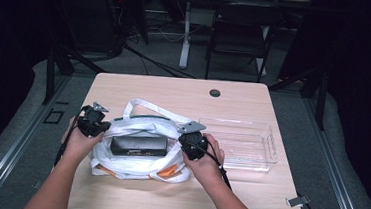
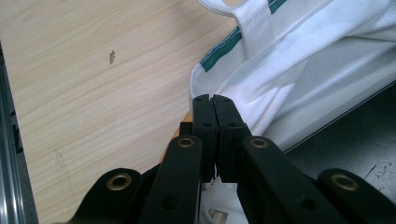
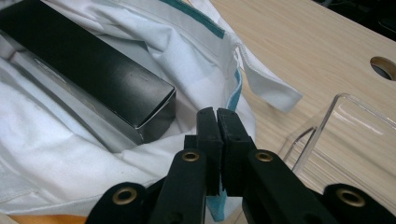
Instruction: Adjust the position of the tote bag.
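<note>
- Left tongs point(image 1: 93, 122): held at the left rim of the white cloth tote bag with green trim point(image 1: 139, 161), jaws clenched on the rim fabric.
- Right tongs point(image 1: 193, 144): at the bag's right rim, jaws clenched on its cloth.
- Bag: lies mid pale wooden tabletop point(image 1: 174, 91), mouth spread.
- Long black rectangular box point(image 1: 138, 145): inside the bag; its small print is unreadable.

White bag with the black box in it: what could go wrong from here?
1. Both grippers, left gripper and right gripper, pinch thin bag cloth; it may slip out.
2. The black box lies loose in the open mouth; lifting unevenly could tip it out.
3. The clear tray sits close by; the right hand could knock it.
</note>
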